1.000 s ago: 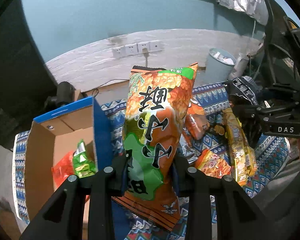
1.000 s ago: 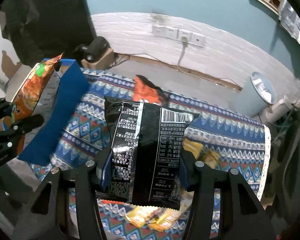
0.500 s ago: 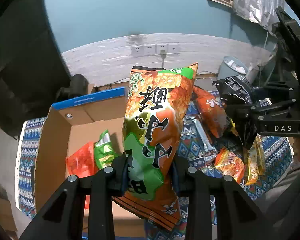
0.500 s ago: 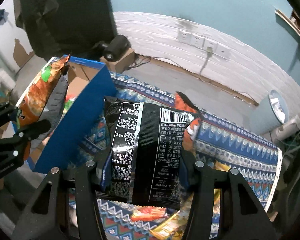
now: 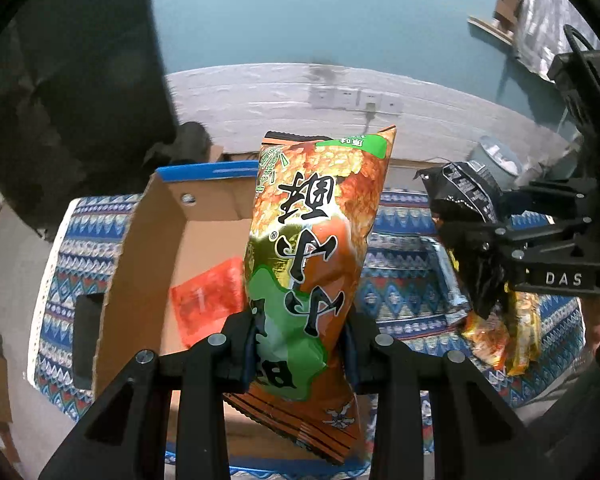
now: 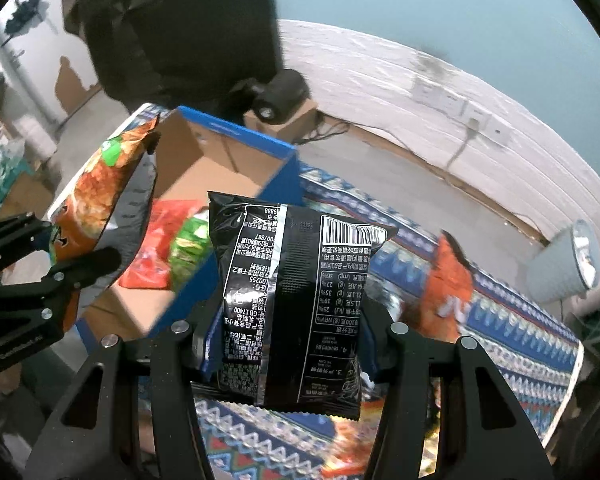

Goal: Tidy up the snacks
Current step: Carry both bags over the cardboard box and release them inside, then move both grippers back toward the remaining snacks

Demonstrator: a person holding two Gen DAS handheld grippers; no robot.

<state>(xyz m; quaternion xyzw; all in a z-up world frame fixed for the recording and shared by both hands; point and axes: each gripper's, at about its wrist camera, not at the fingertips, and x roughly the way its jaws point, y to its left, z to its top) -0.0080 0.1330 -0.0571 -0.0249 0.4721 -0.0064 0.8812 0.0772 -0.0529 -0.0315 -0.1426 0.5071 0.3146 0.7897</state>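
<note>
A: Listing item one: the left gripper [image 5: 300, 344], black plastic with round rivets, is clenched on a tall orange-and-green snack bag [image 5: 312, 256]. Glossy crinkled film is noted, with bold black characters; the bag is held upright by its lower part, and its crimped bottom edge hangs below the pads.

B: Item two is entered: the right gripper [image 6: 288, 340] is closed on a black snack packet [image 6: 296, 304]. The back face is shown, with a silver seam, white print and a barcode; a pillow shape is recorded, pinched at mid-height.

A: Where are the two bags held?

B: Both are held in the air. The orange-and-green one is seen over the open cardboard box [image 5: 140, 264]; the black one is held just beside the box's blue outer wall [image 6: 284, 168], over the patterned cloth [image 6: 520, 344].

A: Box contents are catalogued next: a red packet [image 5: 208, 300] lying flat on the brown floor, and, in the right view, a green packet [image 6: 188, 248] beside it. Both are partly covered by the held bags.

B: Loose on the cloth: an orange pouch [image 6: 448, 292], blurred, and yellow-orange packets [image 5: 500, 332] half hidden behind the right gripper. Their printing cannot be read.

A: Farthest back, a grey bin [image 6: 564, 264], white wall sockets [image 5: 356, 98] and a teal wall [image 5: 320, 12] are recorded.
</note>
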